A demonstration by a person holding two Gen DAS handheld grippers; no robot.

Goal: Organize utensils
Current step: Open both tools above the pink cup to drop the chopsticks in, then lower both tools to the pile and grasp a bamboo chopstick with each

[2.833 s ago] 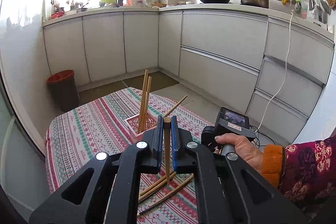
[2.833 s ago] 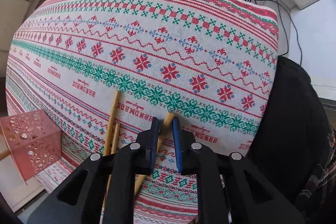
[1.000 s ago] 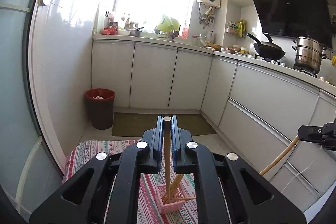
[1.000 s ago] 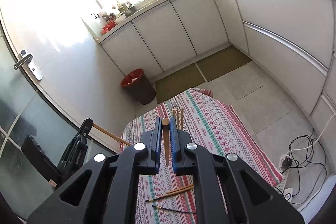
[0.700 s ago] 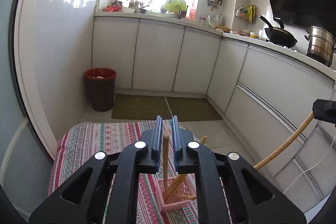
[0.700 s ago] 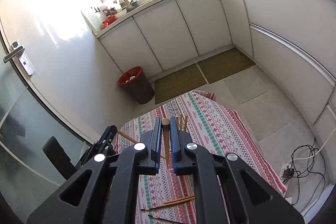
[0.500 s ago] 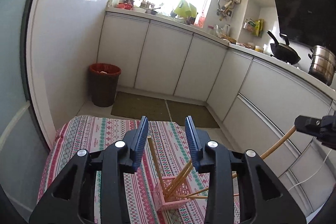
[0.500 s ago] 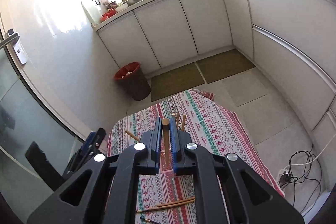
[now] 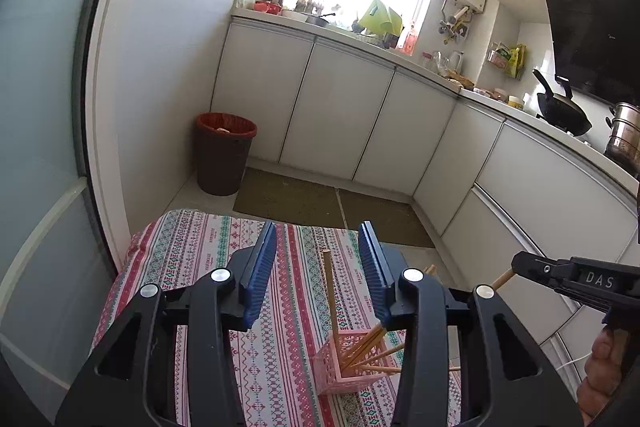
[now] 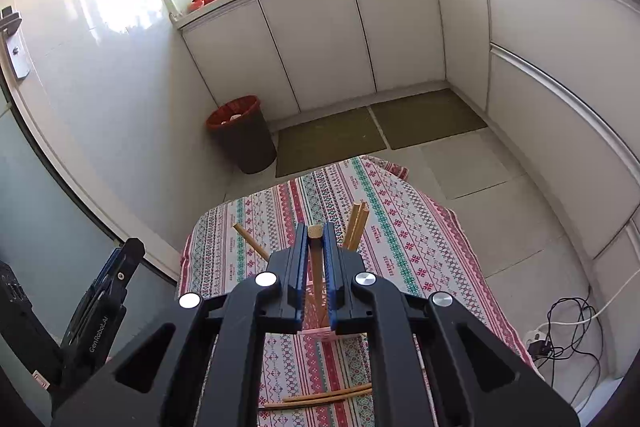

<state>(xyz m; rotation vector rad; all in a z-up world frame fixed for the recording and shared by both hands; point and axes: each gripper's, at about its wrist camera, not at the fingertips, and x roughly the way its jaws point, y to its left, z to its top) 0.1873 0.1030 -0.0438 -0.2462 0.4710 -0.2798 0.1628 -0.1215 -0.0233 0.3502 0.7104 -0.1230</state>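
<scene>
Now, line by line:

Left gripper [image 9: 318, 269]: its two blue jaws are spreading apart. Nothing is pinched. One chopstick [image 9: 330, 293] shows in the gap, but it stands far below and the pads do not touch it.

Pink holder [image 9: 342, 367]: it sits on the striped tablecloth [image 9: 192, 251], below and ahead of the left gripper, a bit toward its right finger. Part of it hides behind that finger.

Chopsticks in the holder [image 9: 366, 345]: several sticks lean out of the pink holder. One stands almost straight up. The others tip toward the right.

Right gripper [image 10: 315, 255]: its jaws are pressed tight on one chopstick [image 10: 315, 231]. The blunt end pokes out just past the tips. The stick runs back down between the fingers.

Holder seen from the right gripper: only a small pink bit [image 10: 316, 334] peeks out under the jaws, right below them. Sticks fan out on both sides of the tips: one to the left [image 10: 250, 241] and a pair to the right [image 10: 357, 223].

Loose chopsticks [image 10: 320, 398]: a few lie flat on the cloth, close under the right gripper, nearer than the holder.

Other things: a red bin [image 9: 224, 153] stands on the floor past the table. A hand [image 9: 602, 371] holds the right gripper at the side edge of the left view.
</scene>
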